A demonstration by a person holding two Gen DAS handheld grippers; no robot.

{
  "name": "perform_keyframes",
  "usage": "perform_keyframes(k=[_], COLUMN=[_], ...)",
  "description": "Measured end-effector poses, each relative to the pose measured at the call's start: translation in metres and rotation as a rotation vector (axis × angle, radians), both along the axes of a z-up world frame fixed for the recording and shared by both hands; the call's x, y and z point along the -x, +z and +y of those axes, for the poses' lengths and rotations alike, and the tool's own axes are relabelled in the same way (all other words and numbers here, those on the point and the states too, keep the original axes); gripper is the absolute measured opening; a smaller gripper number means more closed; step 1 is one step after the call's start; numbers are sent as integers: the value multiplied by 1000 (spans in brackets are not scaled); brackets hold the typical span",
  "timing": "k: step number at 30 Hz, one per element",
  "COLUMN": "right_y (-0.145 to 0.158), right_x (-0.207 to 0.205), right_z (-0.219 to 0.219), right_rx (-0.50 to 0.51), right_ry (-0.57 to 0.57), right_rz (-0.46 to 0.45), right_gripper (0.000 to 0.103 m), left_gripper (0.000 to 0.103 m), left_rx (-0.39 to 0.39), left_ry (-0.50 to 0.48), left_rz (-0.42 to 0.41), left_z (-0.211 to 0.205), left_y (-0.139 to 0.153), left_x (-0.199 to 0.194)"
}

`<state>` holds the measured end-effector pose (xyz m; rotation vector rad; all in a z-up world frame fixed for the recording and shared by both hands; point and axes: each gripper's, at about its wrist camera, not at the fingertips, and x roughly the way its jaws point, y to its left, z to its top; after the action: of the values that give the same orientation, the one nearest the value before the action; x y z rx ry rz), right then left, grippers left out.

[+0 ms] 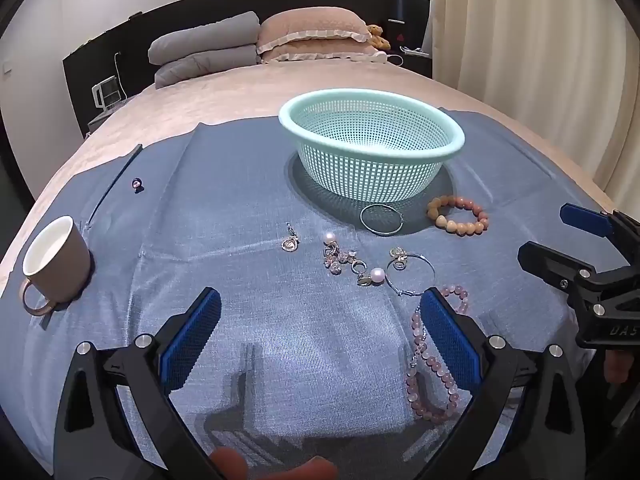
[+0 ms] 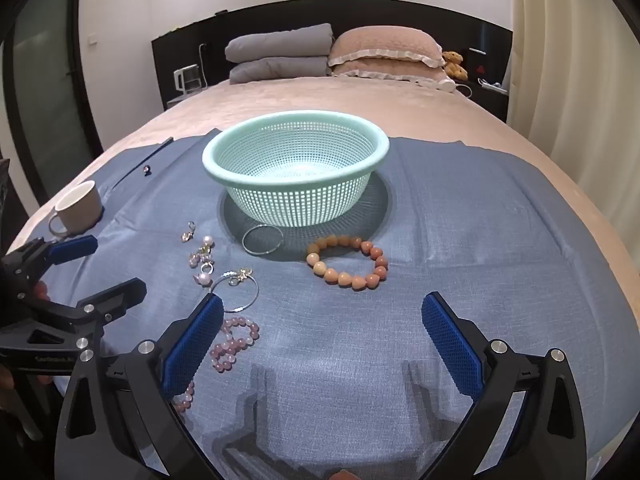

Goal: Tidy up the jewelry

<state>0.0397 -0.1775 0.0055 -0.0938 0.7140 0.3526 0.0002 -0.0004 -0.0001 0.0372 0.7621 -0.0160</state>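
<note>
Both grippers hover over a blue cloth [image 1: 240, 208] spread across the near end of a bed, each with its 2 blue-padded fingers spread wide and nothing between them.

From the left wrist view, the left gripper [image 1: 320, 320] frames bare cloth, and its right finger overlaps a pink bead bracelet [image 1: 430, 364] that trails toward the cloth's near edge. This view alone shows the bracelet's full length. Just beyond the fingertips lie a cluster of pearl charms [image 1: 352, 262] and a thin hoop with a charm [image 1: 412, 270], with a small pendant [image 1: 290, 240] further left. A brown mug [image 1: 54, 256] stands at the cloth's left edge and a tiny ring [image 1: 138, 184] lies near its far left corner.

From the right wrist view, the right gripper [image 2: 322, 324] frames bare cloth. An orange bead bracelet [image 2: 346, 262] lies just past its fingertips, toward the middle of the cloth. A plain silver hoop [image 2: 262, 240] touches the foot of the mint basket [image 2: 296, 152], which stands at the far edge. The pink bracelet is partly hidden behind the right gripper's left finger here.
</note>
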Motion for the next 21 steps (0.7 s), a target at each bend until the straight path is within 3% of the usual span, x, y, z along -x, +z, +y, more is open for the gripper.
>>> perform_keyframes(k=[21], right_y=[-2], right_x=[1], right_z=[1], right_rx=[8], right_ry=[-1], right_rz=[2], right_gripper=[95], left_gripper=[97], left_rx=[7], left_ry=[-3], left_rz=[-5], left_z=[0], left_y=[4], left_x=[3])
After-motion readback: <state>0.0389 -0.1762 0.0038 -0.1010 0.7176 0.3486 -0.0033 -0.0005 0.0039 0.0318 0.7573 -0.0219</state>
